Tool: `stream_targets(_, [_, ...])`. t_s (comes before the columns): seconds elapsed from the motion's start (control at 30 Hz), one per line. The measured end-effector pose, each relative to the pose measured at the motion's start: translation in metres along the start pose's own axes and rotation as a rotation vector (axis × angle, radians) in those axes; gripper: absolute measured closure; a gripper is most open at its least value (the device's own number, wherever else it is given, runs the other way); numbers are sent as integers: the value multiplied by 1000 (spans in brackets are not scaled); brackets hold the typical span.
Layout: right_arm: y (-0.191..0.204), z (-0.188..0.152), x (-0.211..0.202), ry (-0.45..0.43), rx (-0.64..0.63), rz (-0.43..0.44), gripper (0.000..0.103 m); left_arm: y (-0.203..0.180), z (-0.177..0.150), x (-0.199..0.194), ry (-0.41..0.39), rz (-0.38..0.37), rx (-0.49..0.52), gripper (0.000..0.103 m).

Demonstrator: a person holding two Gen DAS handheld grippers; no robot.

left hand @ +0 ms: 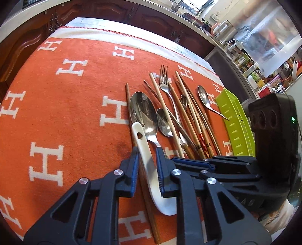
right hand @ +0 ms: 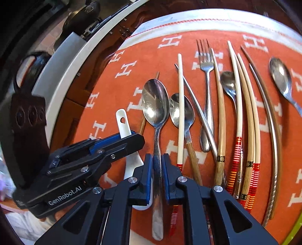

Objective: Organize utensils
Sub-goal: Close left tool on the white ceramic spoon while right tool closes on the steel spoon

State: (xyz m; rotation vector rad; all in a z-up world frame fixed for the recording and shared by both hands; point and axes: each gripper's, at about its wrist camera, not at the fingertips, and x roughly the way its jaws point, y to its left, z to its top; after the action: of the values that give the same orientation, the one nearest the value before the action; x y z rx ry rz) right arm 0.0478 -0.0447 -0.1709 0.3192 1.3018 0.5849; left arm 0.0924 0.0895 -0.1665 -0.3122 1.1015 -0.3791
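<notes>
Utensils lie in a row on an orange blanket (left hand: 75,116) with white H letters. My left gripper (left hand: 147,151) is shut on the handle of a white ceramic spoon (left hand: 146,162), whose bowl lies toward the camera. In the right wrist view the left gripper (right hand: 130,134) clamps that white spoon (right hand: 122,120) just below its hanging hole. My right gripper (right hand: 157,157) is shut on the handle of the large metal spoon (right hand: 155,101), which lies right of the white one. The right gripper (left hand: 181,161) sits close beside the left gripper, over the chopstick ends.
A fork (right hand: 205,62), smaller metal spoons (right hand: 182,111), and several bamboo and metal chopsticks (right hand: 245,105) lie to the right. A lime-green slotted tray (left hand: 234,120) stands at the blanket's right edge. Dark wooden cabinets (left hand: 105,9) are beyond the far edge.
</notes>
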Motion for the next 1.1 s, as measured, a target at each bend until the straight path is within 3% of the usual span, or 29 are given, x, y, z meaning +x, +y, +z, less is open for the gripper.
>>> stream_targets(0.23, [-13,-1,-3,10,47,90,86,2,-4,-3,0,24,4,95])
stream_targets(0.3, [-13,-2,-4,10,40,80,90,3,-5,-4,2,36,5,96])
stream_targets(0.33, [-11,-2,-4,10,27,56,96,3,-5,-4,1,36,4,96])
stream_targets(0.57, [7,-5,-2,5,-47,-29,97,4,-9,-15,-11,25,7,98])
stream_targets(0.73, [15,8,0,-10,-45,-48,83,6,-13,-23,-19,17,3,99])
stream_targets(0.93, [24,15,7,-3,-95,-95,83,13,-13,-34,-33,-3,-14,99])
stream_targets(1.1, [21,24,8,0,-67,-91,83,19,-11,-40,-39,-15,-29,99])
